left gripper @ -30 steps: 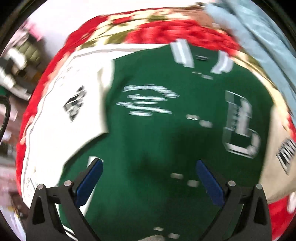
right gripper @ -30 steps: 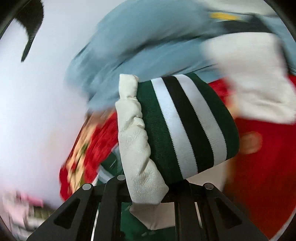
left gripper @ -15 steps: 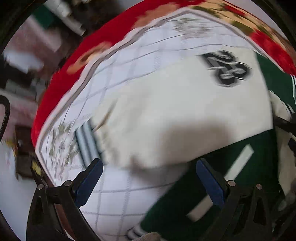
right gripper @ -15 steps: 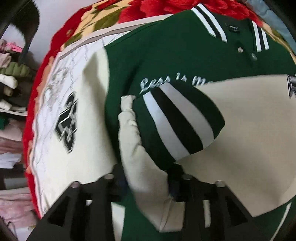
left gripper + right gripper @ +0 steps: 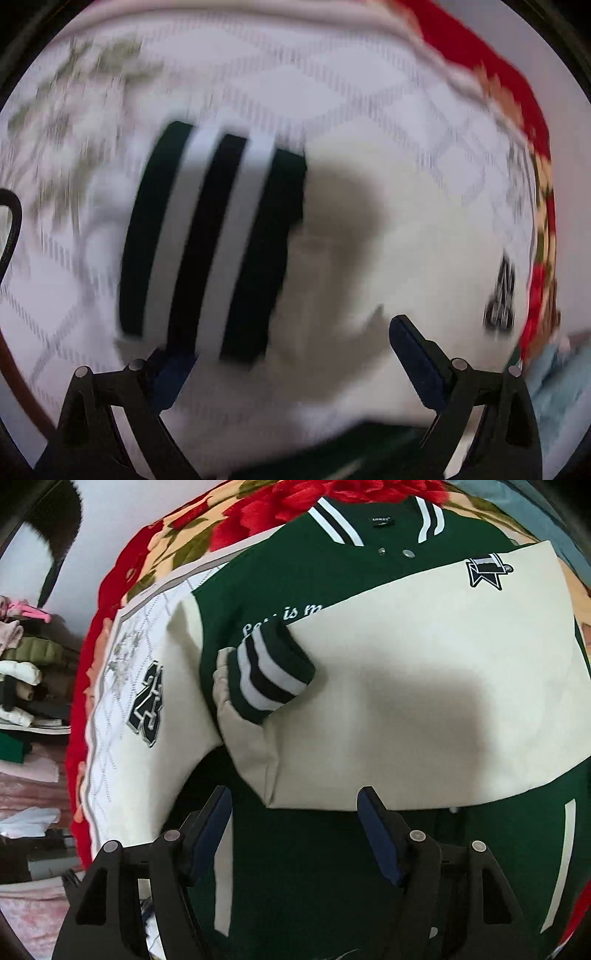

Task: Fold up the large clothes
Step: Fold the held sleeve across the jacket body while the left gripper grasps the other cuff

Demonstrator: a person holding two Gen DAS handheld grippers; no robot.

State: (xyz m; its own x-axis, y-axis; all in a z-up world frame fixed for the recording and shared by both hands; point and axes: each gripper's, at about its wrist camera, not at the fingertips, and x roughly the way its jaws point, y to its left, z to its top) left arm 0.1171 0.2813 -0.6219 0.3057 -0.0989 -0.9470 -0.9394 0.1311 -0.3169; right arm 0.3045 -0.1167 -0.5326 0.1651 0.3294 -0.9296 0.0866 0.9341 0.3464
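Across the varsity jacket (image 5: 332,867) on the bed, my right gripper (image 5: 295,834) has just opened, dropping the folded cream sleeve (image 5: 424,701); my left gripper (image 5: 291,369), open and empty, has swung over the other sleeve's striped cuff (image 5: 210,240).

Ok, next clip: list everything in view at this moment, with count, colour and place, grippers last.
jacket: one, green body, cream sleeves, spread on the bed.
folded sleeve: one, cream, laid across the jacket's chest.
cuffs: two, green with white and black stripes; the other lies ahead of the left gripper.
number patch: one, black and white, on the unfolded sleeve.
quilt: one, white, under the jacket.
blanket: one, red floral, beneath the quilt.
left gripper: black, open.
right gripper: black, just opened, empty.
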